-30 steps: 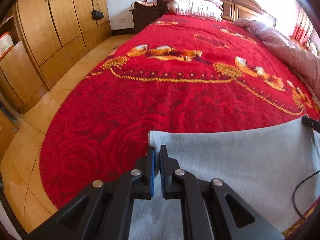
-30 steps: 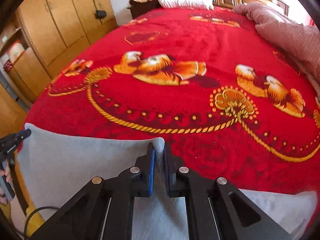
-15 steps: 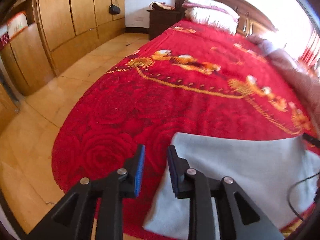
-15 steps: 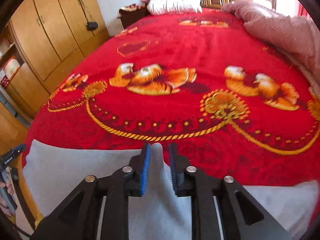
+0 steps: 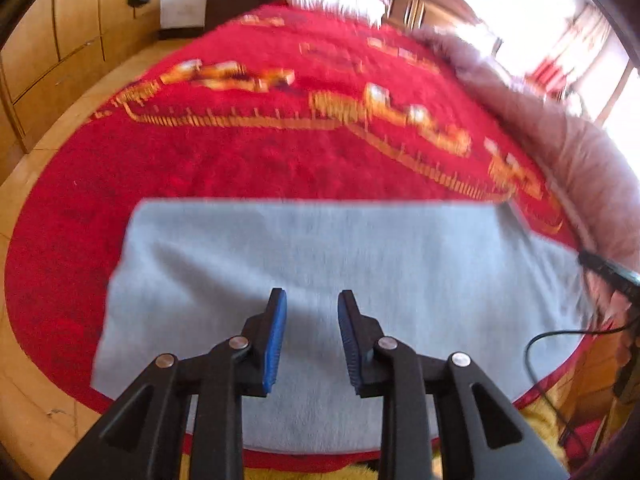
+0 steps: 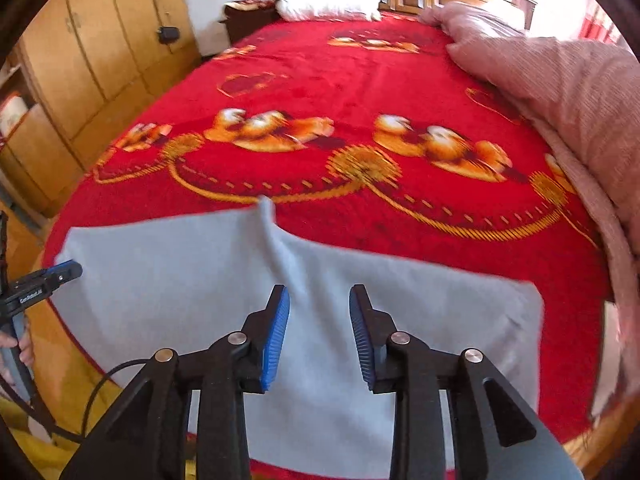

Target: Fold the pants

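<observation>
Gray pants [image 5: 320, 252] lie folded flat on the red bedspread [image 5: 224, 160], near the foot edge of the bed, filling the lower middle of both wrist views. In the left wrist view the cloth reads as a wide rectangle with a straight far edge across the middle of the frame; the picture is motion-blurred. In the right wrist view [image 6: 192, 276] one small peak of fabric stands up at the far edge, just left of frame center, with a crease running down from it toward the claw.

Left claw [image 5: 312, 320]: released, jaws have just been opening, blue pads apart, nothing pinched. It hangs over the gray cloth at lower center; whether it touches the cloth I cannot tell. It also shows at the left edge of the right wrist view [image 6: 60, 272], with part of a hand [image 6: 16, 348] under it.

Right claw [image 6: 319, 320]: released too, jaws have just been opening, gap between pads, fabric visible through the gap but not gripped. Its tip shows at the right edge of the left wrist view [image 5: 600, 268].

Pink quilt [image 6: 560, 92] is bunched along the right side. White pillows [image 6: 332, 0] sit top center at the headboard. Wooden wardrobe [image 6: 92, 68] stands at upper left. A black cable [image 5: 540, 356] loops at lower right in the left wrist view.
</observation>
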Demonstrator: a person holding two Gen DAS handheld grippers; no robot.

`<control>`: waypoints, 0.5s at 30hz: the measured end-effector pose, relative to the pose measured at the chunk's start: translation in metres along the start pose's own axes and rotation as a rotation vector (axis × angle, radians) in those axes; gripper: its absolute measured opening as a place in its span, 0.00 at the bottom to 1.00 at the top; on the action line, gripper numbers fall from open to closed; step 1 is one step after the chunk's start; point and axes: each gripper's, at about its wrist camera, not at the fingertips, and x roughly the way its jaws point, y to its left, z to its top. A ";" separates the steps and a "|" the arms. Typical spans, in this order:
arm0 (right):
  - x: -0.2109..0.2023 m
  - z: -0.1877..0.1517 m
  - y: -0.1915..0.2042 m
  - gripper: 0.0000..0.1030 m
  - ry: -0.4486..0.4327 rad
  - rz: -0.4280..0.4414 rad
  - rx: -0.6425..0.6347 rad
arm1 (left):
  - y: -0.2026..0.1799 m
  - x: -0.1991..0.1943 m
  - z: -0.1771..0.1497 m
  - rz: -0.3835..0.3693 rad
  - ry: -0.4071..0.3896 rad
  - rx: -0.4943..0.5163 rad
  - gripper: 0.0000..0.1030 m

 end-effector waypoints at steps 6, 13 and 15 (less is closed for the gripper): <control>0.017 -0.026 -0.020 0.31 0.065 -0.066 0.052 | 0.008 0.006 -0.023 0.112 0.117 0.007 0.23; 0.041 -0.055 -0.042 0.32 0.140 -0.076 0.108 | 0.032 -0.006 -0.039 0.130 0.141 -0.066 0.19; 0.038 -0.061 -0.047 0.32 0.109 -0.048 0.117 | 0.033 -0.009 -0.040 0.126 0.137 -0.071 0.19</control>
